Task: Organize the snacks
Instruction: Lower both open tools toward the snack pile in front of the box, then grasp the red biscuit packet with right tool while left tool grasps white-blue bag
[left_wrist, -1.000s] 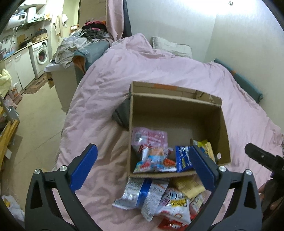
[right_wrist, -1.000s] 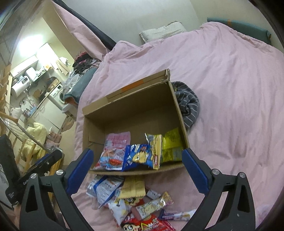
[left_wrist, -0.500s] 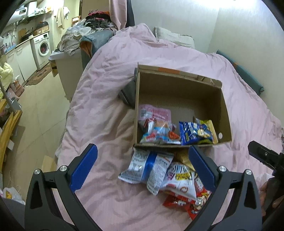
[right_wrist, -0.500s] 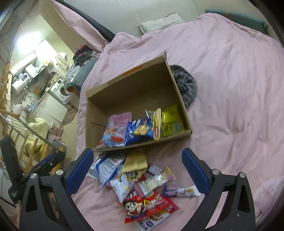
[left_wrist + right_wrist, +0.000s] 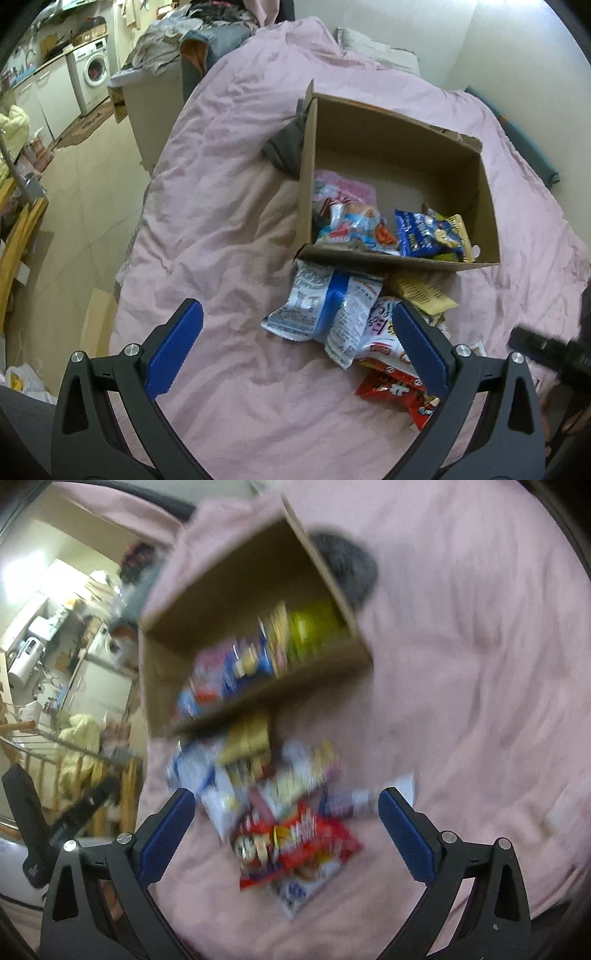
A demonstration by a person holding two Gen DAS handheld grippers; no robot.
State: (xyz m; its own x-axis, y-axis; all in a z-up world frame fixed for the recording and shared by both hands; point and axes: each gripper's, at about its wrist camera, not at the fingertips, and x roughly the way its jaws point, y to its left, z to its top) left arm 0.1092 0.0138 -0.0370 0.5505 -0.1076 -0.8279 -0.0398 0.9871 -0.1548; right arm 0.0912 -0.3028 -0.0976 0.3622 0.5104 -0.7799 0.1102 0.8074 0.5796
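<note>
An open cardboard box [image 5: 484,192] sits on the pink bed and holds a few snack bags [image 5: 347,221], among them a blue one [image 5: 424,232]. A pile of loose snack packets lies in front of it: a white and blue bag [image 5: 325,310], a yellow one [image 5: 421,291] and a red one [image 5: 395,387]. My left gripper [image 5: 295,339] is open and empty above the bed, left of the pile. My right gripper [image 5: 284,823] is open and empty over the red packet [image 5: 291,838]; that view is blurred. The box [image 5: 177,705] shows there too.
A pink duvet [image 5: 221,184] covers the bed. A grey cloth [image 5: 288,144] lies against the box's left side. The bed's left edge drops to a tiled floor [image 5: 74,192]. A washing machine [image 5: 92,70] and a laundry pile stand far left.
Both grippers have pulled back and lowered toward the loose pile; the box sits farther away in both views. The right wrist view is now motion-blurred. Both stay open.
</note>
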